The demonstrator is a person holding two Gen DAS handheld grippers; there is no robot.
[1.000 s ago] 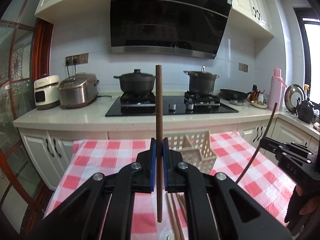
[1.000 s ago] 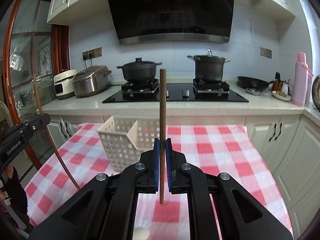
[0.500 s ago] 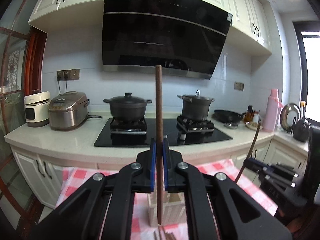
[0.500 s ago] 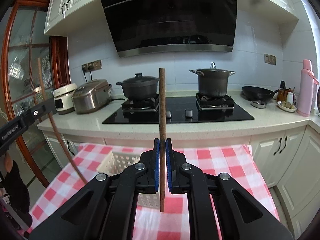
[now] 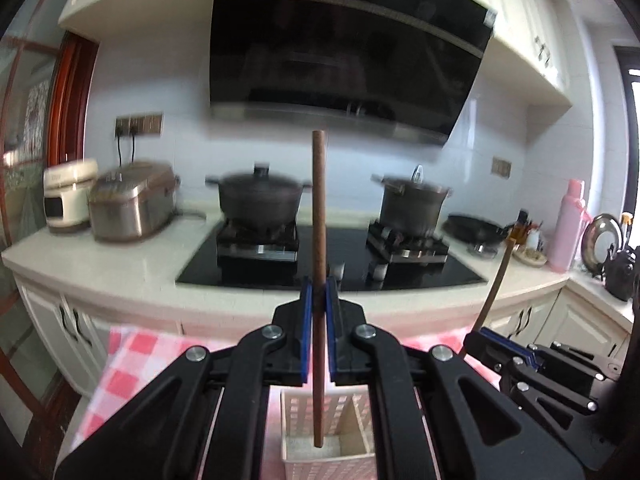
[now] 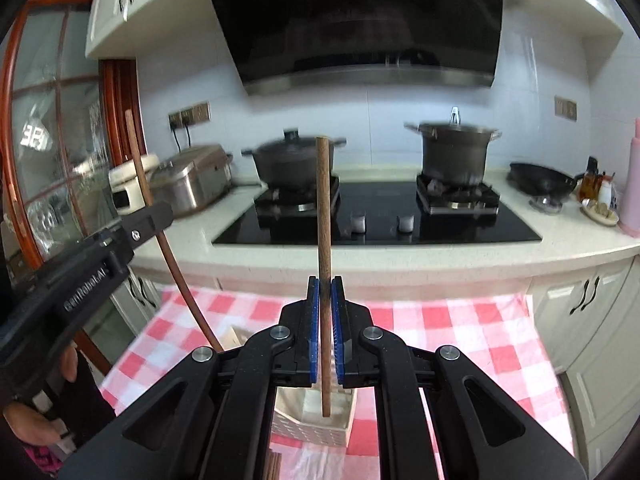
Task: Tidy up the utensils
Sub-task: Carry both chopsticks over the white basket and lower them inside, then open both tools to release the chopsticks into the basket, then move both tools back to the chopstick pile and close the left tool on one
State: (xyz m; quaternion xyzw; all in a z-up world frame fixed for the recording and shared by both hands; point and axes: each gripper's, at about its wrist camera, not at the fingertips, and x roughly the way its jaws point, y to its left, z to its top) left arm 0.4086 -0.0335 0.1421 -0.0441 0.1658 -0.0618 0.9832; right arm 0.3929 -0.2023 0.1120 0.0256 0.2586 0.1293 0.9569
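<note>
My left gripper [image 5: 316, 304] is shut on a brown wooden chopstick [image 5: 319, 220], held upright with its lower tip hanging over the white slotted basket [image 5: 352, 412]. My right gripper [image 6: 325, 308] is shut on a second upright chopstick [image 6: 323, 216], whose lower tip hangs over the same basket [image 6: 312, 426]. Each gripper shows in the other's view: the right one [image 5: 516, 356] with its chopstick [image 5: 496, 280], the left one [image 6: 148, 220] with its chopstick [image 6: 160, 240]. More chopsticks [image 6: 274, 466] lie on the cloth in front of the basket.
The basket stands on a table with a red-and-white checked cloth [image 6: 460, 332]. Behind it is a counter with a black hob [image 6: 380, 220], two dark pots [image 5: 260, 200], a rice cooker [image 5: 132, 204] and a pink bottle [image 5: 568, 224].
Both grippers have moved forward and over the basket with their chopsticks. The basket now lies right under the chopstick tips in both views.
</note>
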